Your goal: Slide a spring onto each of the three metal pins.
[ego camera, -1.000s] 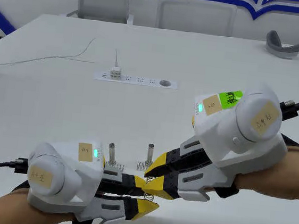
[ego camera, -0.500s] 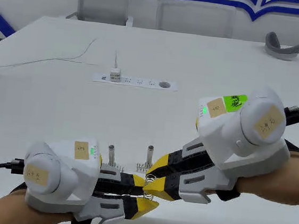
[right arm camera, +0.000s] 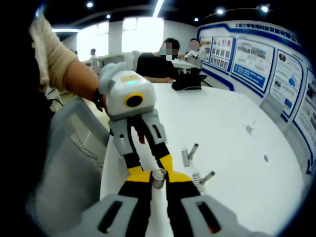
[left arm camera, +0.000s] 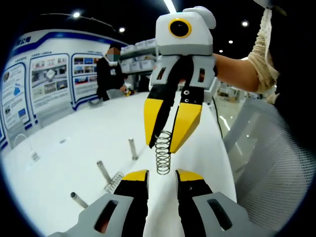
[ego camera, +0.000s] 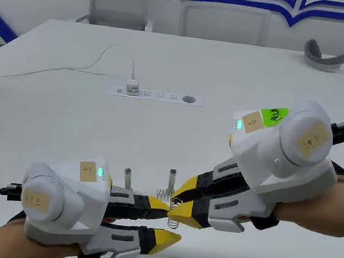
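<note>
Right hand-held gripper (ego camera: 174, 205): clenched on a spring (left arm camera: 163, 153) — the coil hangs from its yellow tips.
Left hand-held gripper (left arm camera: 163, 174): released, jaws apart, facing the right one, with the spring's lower end just at its tips.
Pins: three upright on the desk (ego camera: 68, 124) — far pin (left arm camera: 132, 148), middle pin (left arm camera: 102, 170), near pin (left arm camera: 78, 199).
Loose spring (left arm camera: 114, 180): lying beside the middle pin.
Power strip (ego camera: 156, 94): well beyond.
</note>
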Tool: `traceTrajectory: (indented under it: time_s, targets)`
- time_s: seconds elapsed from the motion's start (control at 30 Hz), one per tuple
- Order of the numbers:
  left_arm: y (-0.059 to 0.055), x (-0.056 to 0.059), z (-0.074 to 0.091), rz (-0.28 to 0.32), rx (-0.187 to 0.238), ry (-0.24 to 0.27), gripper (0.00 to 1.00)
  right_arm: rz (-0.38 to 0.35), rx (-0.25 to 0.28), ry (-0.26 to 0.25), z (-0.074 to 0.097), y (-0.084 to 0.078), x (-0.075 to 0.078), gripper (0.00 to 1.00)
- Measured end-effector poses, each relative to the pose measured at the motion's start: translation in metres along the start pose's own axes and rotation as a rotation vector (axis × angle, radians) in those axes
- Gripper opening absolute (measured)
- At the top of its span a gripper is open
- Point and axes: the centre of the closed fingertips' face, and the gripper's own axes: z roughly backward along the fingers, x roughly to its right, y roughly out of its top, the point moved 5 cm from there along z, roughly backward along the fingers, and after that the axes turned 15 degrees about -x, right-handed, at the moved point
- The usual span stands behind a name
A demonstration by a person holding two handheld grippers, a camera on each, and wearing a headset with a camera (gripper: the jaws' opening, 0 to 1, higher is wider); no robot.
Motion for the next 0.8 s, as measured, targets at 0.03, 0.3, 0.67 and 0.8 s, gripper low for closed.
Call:
traceTrajectory:
  time_s: [0.03,0.3,0.67,0.8]
  targets:
    - [-0.001,0.000,0.001,0.004,-0.001,0.002,0.24,-0.002,-0.001,-0.001,0.000,-0.001,0.000,0.12]
    - [-0.015,-0.011,0.014,0.059,0.002,0.043,0.33,-0.030,-0.001,-0.026,0.008,-0.006,0.009,0.12]
    - [-0.028,-0.024,0.032,0.110,0.009,0.111,0.44,-0.055,-0.001,-0.055,0.016,-0.011,0.021,0.12]
    - [-0.032,-0.026,0.037,0.125,0.011,0.133,0.46,-0.064,-0.002,-0.063,0.019,-0.013,0.023,0.12]
